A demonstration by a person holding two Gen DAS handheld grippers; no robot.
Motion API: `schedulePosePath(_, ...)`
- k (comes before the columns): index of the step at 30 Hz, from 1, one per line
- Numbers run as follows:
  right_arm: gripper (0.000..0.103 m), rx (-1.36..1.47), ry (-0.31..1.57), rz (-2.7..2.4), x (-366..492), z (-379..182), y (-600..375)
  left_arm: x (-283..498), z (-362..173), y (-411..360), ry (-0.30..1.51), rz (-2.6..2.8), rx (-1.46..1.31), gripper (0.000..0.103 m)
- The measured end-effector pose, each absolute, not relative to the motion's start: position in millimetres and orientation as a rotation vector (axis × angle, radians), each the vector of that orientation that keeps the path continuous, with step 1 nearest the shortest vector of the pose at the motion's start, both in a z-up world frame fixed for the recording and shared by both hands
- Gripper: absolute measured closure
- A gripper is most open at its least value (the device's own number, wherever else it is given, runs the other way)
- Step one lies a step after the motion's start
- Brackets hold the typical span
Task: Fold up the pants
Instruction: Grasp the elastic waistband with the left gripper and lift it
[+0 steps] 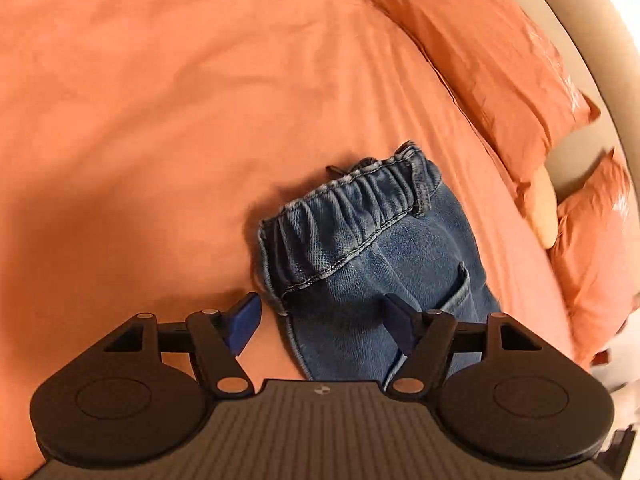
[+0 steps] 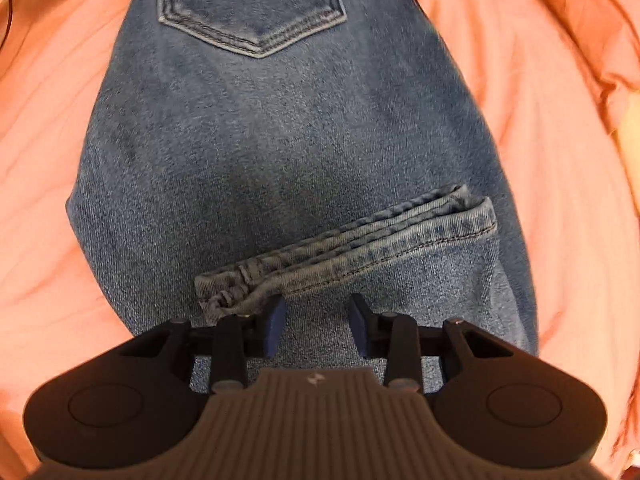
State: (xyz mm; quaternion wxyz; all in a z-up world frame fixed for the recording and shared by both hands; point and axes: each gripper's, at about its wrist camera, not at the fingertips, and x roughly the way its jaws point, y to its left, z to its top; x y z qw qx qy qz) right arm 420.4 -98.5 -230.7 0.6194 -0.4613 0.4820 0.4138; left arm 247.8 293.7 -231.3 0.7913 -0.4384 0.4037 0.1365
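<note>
Jeans (image 1: 372, 264) folded on orange bedsheet (image 1: 160, 120), both grippers released.
Leg hems (image 2: 348, 248) just past right gripper (image 2: 317, 322) at 12 o'clock; elastic waistband (image 1: 348, 204) beyond left gripper (image 1: 320, 320), long axis toward 12.

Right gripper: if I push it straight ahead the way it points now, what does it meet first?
Probably the folded-back leg hem of the jeans, lying just beyond the open right gripper; depth is unclear.
</note>
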Motion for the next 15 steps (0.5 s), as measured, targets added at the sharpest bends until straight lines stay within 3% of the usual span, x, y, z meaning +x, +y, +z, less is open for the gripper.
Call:
schedulePosePath(2, 0.069, -1.066, 1.123, 0.954, 422.2, -232.1, -96.7, 251.2, -241.4, 295.0, 0.858, 0.294, -0.97, 0.023)
schedulePosePath(3, 0.069, -1.074, 1.125, 0.955, 422.2, -232.6, -95.6, 252.0, -245.0, 295.2, 0.842, 0.29, -0.988, 0.032)
schedulePosePath(7, 0.069, -1.082, 1.14, 0.952, 422.4, -233.4, -92.3, 249.7, -244.3, 293.8, 0.793, 0.288, -0.996, 0.05)
schedulePosePath(15, 0.068, -1.021, 1.148, 0.965, 436.0, -232.5, -99.1, 249.1, -196.3, 281.8, 0.685, 0.169, -0.851, 0.066)
